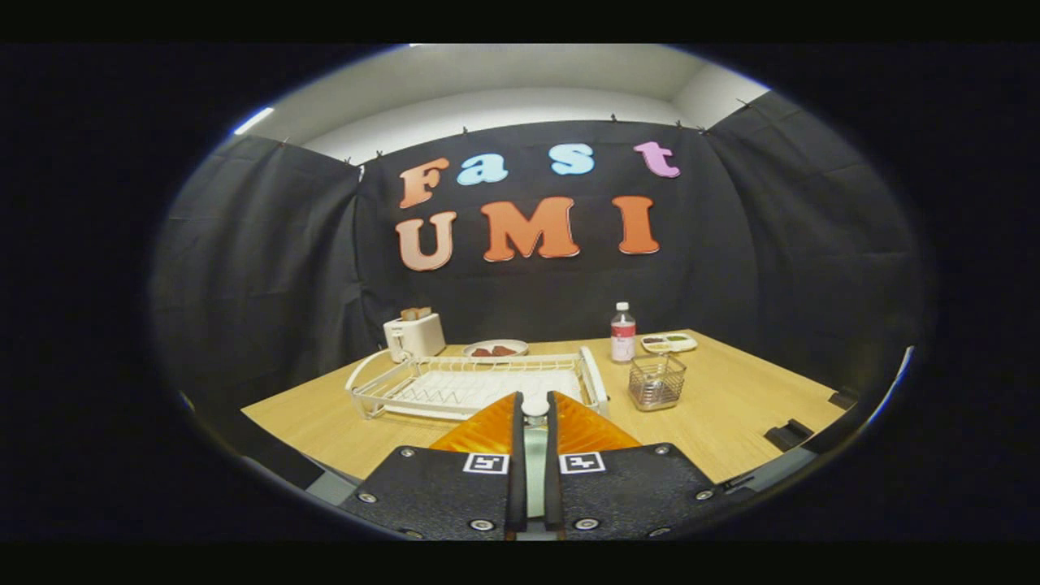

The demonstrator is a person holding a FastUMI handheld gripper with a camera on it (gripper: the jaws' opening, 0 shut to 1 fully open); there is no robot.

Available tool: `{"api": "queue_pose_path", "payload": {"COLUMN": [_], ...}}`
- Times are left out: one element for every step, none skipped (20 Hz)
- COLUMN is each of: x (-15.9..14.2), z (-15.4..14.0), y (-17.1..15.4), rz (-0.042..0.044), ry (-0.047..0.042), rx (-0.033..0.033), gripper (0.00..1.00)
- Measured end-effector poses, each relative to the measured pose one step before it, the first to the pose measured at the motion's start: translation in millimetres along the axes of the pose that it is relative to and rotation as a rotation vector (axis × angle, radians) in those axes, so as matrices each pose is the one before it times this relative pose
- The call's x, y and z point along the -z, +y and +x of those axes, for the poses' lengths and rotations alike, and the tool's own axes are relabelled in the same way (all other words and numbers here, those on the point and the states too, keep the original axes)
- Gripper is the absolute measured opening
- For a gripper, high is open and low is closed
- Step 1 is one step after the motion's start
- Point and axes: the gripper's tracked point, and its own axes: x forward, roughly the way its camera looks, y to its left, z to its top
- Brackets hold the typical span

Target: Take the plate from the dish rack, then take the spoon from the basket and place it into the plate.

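Tongs (535,402) raised above near edge of worktop (731,414), pointing level toward rack (475,382). Two fingers (487,422) nearly together, only narrow slit between them. Small pale, round-topped piece sits in slit at tips; whether fingers press on it cannot be told. Tips just short of rack's near rail.

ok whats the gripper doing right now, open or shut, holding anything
gripper: shut on the spoon, both fingers pressed on its pale handle, held above the table just short of the dish rack.
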Motion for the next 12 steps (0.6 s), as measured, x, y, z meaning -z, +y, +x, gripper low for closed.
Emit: {"api": "queue_pose_path", "payload": {"x": [6.6, 6.48, 4.87, 3.34, 3.61, 5.15, 5.13, 5.89, 5.72, 4.88, -3.35, 0.82], "z": [2.24, 0.32, 0.75, 2.25, 1.27, 1.58, 1.45, 1.47, 1.18, 0.68, 0.05, 0.49], "y": [2.69, 2.93, 1.39, 1.24, 0.75, 1.68, 0.24, 0.54, 0.7, 0.12, 0.38, -0.59], "rz": [-0.00259, -0.0021, -0.00111, -0.0002, -0.00095, -0.00211, -0.00119, -0.00298, -0.00255, -0.00375, 0.00027, 0.00295], "ry": [0.01687, 0.01418, 0.01103, 0.00824, 0.00941, 0.01, 0.01338, 0.01692, 0.01718, 0.01197, -0.00571, 0.00161], "rx": [-0.00725, -0.00524, -0.00337, -0.00354, -0.00513, -0.00451, -0.00157, -0.00407, -0.00443, -0.00432, -0.0022, -0.00096], "gripper": [0.08, 0.08, 0.08, 0.08, 0.08, 0.08, 0.08, 0.08, 0.08, 0.08, 0.08, 0.08]}}
